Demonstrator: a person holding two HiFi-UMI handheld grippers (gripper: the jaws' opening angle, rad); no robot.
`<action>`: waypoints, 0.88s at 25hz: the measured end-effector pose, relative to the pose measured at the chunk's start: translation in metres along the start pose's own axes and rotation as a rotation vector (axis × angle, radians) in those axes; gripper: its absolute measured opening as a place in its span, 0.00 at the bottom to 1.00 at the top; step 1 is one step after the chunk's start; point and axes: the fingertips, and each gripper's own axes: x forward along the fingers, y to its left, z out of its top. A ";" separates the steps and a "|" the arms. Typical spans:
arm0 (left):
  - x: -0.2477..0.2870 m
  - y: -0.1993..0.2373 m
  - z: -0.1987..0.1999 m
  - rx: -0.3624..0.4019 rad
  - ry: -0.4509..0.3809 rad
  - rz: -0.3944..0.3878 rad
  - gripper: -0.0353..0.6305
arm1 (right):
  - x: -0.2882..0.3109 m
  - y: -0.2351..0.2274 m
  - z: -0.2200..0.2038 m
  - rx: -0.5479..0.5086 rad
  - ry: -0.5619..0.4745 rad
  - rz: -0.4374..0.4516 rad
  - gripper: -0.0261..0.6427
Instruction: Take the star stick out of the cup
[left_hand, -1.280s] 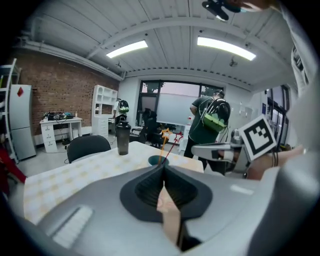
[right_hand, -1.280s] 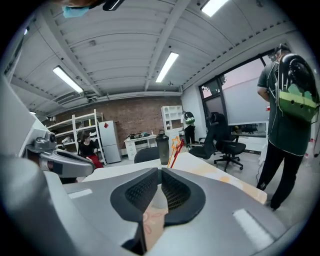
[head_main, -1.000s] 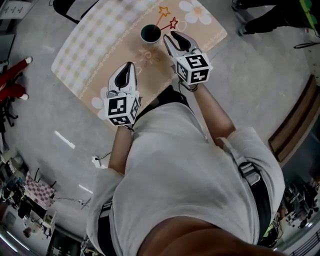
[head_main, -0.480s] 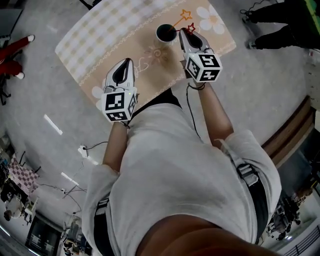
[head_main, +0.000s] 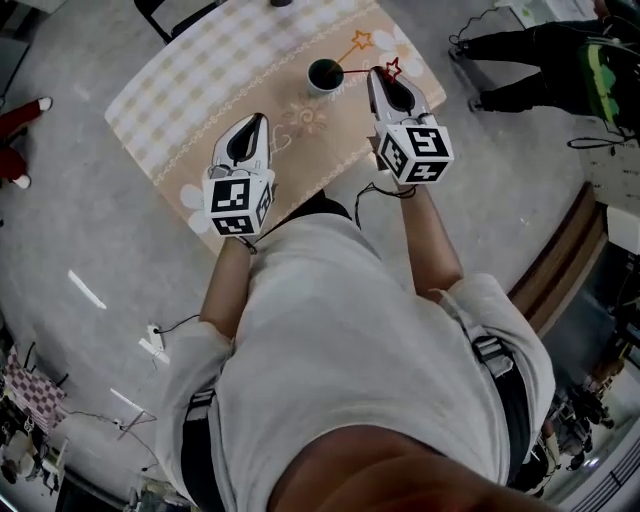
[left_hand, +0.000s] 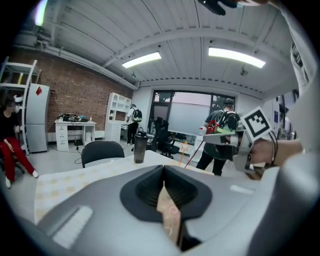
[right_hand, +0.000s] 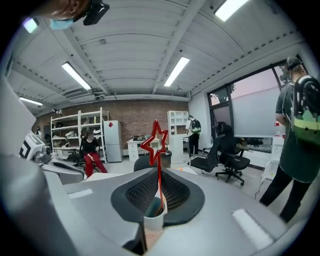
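While the right gripper (head_main: 386, 78) pinches the red star stick (head_main: 392, 68) just below its star, its fingers having just been closing on it, the stick's lower end seems still inside the cup (head_main: 324, 75) on the tabletop (head_main: 180, 90). Draw the stick out slowly along its own slant, so it neither tips the cup nor drags the orange star stick (head_main: 360, 40) along. The left gripper (head_main: 256, 125) hovers nearby, fingers closed on nothing.

Your right gripper (head_main: 382, 76) just closed on the red star stick (head_main: 393, 68) and tipped it toward the cup's (head_main: 325, 74) 3 o'clock.
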 end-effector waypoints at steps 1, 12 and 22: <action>-0.002 0.001 0.001 -0.003 -0.006 -0.005 0.06 | -0.004 0.007 0.006 -0.018 -0.004 0.002 0.06; -0.016 0.016 0.002 -0.040 -0.030 -0.007 0.06 | -0.014 0.099 0.019 -0.124 0.107 0.212 0.06; -0.019 0.034 -0.026 -0.069 0.036 0.058 0.06 | 0.013 0.151 -0.089 -0.135 0.526 0.447 0.06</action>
